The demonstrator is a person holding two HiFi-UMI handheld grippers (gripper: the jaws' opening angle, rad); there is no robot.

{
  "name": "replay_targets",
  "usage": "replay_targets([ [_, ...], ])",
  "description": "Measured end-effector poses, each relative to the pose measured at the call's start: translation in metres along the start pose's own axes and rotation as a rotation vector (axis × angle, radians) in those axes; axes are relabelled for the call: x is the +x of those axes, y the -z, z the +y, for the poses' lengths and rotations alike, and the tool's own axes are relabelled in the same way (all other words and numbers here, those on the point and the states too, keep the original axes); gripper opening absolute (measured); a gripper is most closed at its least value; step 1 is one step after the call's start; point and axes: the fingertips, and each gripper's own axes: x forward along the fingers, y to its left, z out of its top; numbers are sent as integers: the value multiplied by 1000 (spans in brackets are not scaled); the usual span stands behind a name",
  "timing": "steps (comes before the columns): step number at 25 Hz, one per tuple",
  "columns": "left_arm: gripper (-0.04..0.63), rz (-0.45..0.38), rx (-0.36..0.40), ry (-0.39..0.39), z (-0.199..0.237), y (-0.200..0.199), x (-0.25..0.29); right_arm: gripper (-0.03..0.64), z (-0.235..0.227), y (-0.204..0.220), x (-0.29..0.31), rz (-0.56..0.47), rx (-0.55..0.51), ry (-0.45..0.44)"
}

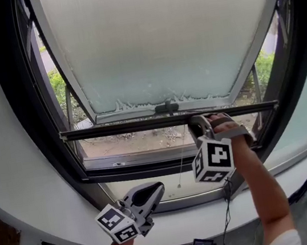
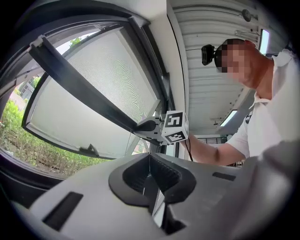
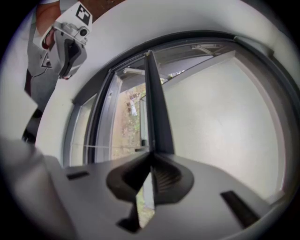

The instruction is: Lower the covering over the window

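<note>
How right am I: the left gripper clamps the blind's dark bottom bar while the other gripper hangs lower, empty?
Wrong side: the right gripper clamps the blind's dark bottom bar, as the right gripper view shows, while the left gripper hangs lower, empty.

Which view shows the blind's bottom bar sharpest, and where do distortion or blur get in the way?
Head view: bottom bar sharp, evenly daylit, though the window frame bows with the wide lens. Right gripper view: bar soft, the right gripper itself blurred. Left gripper view: bar crisp but distant, moiré ripples on the mesh covering.
</note>
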Motion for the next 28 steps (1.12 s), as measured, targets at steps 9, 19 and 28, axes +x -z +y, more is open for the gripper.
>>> replay_targets([
  [9,18,-13,33,-5,3,-16,3,35,-25,-5,-10,-26,14,61],
  [19,18,-34,84,2,3,-39,11,35,-70,-10,-25,-39,-1,143],
  [28,18,-55,126,8,6,-61,18,35,-96,-14,-32,-54,-6,220],
])
